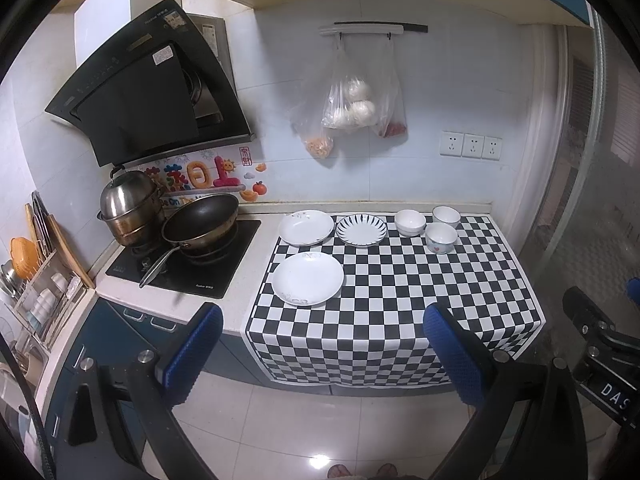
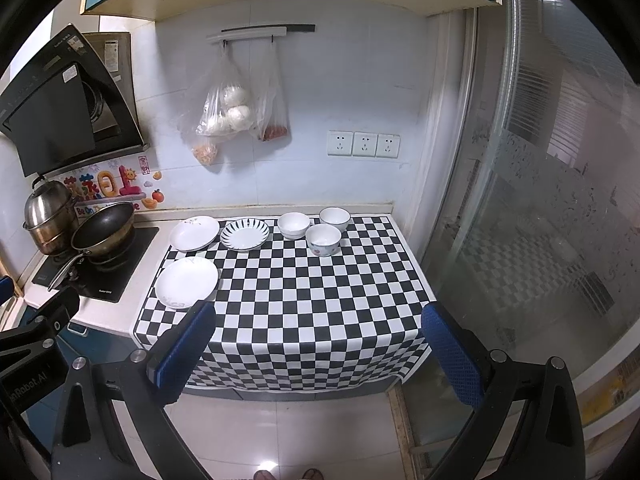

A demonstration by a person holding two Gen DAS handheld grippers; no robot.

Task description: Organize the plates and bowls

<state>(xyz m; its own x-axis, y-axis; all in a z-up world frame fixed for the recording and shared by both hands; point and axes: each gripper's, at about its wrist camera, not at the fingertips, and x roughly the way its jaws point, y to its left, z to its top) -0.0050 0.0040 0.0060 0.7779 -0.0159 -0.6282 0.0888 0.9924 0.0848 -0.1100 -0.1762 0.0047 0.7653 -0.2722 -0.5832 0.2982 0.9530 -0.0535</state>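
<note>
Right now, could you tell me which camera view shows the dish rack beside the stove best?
The left wrist view shows it best: the dish rack sits at the far left edge beside the stove, holding cups, utensils and leaning boards. In the right wrist view the rack is out of view; the left gripper fills that corner.

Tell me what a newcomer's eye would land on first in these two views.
The black-and-white checkered cloth draped over the counter grabs attention first, with three plates on its left part and three bowls clustered at the back right. Next come the clear plastic bags hanging from the wall rail above, and the dark wok on the stove at left.
</note>
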